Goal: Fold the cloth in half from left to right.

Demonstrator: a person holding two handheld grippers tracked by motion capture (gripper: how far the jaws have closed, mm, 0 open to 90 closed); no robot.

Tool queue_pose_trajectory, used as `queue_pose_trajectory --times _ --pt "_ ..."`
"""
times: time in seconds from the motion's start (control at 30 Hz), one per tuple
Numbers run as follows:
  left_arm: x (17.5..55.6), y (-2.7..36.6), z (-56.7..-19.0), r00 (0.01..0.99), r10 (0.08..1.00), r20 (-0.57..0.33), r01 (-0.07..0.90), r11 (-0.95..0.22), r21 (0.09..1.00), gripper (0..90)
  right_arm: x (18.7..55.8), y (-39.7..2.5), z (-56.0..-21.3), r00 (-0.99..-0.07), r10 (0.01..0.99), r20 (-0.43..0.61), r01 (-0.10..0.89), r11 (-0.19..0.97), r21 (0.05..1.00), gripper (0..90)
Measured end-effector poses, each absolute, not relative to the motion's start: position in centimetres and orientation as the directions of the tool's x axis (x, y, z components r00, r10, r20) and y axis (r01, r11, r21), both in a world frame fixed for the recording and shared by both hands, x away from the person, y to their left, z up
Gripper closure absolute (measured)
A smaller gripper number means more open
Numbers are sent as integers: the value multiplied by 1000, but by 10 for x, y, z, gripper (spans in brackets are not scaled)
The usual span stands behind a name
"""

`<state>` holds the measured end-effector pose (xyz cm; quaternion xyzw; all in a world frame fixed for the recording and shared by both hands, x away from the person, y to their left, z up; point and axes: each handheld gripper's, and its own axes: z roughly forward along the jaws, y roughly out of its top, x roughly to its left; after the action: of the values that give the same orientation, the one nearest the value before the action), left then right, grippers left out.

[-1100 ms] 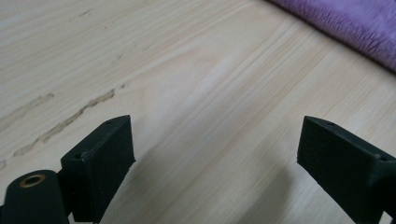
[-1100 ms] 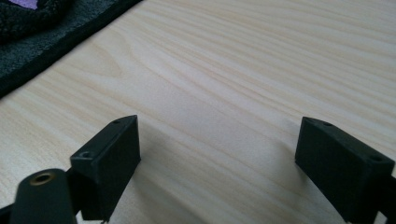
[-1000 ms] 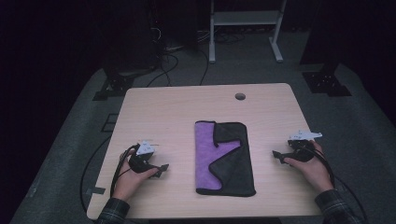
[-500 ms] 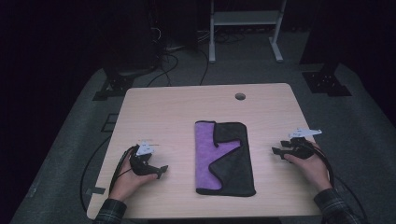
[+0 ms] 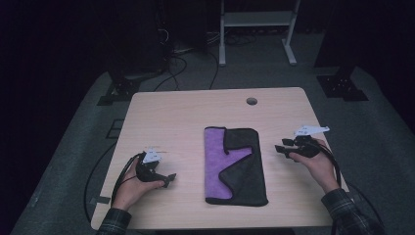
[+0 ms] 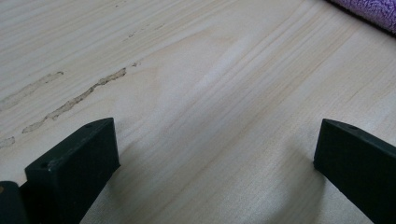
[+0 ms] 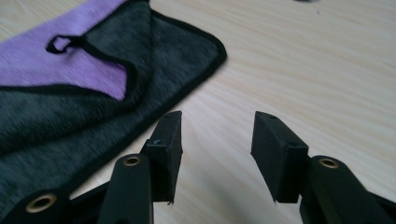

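A folded purple-and-grey cloth point(image 5: 236, 165) with black edging lies flat between the empty left gripper point(image 5: 169, 179) and right gripper point(image 5: 280, 146), jaws apart.

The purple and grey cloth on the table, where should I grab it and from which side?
Probably pinch the cloth at its far right corner, coming in low from the right with the right gripper. That bound edge lies flat and free on the table, nearest those open jaws.
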<state>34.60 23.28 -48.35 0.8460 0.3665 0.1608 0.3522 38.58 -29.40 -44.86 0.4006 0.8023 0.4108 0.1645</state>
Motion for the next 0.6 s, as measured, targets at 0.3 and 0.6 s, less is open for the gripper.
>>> queue_pose_trajectory --times 0.3,0.6 --pt "346 233 -484 679 734 16 505 -483 715 0 395 -270 -436 -676 731 91 481 344 807 550" --pt "346 233 -484 679 734 15 505 -482 716 0 408 -236 -428 -732 676 84 442 377 814 562"
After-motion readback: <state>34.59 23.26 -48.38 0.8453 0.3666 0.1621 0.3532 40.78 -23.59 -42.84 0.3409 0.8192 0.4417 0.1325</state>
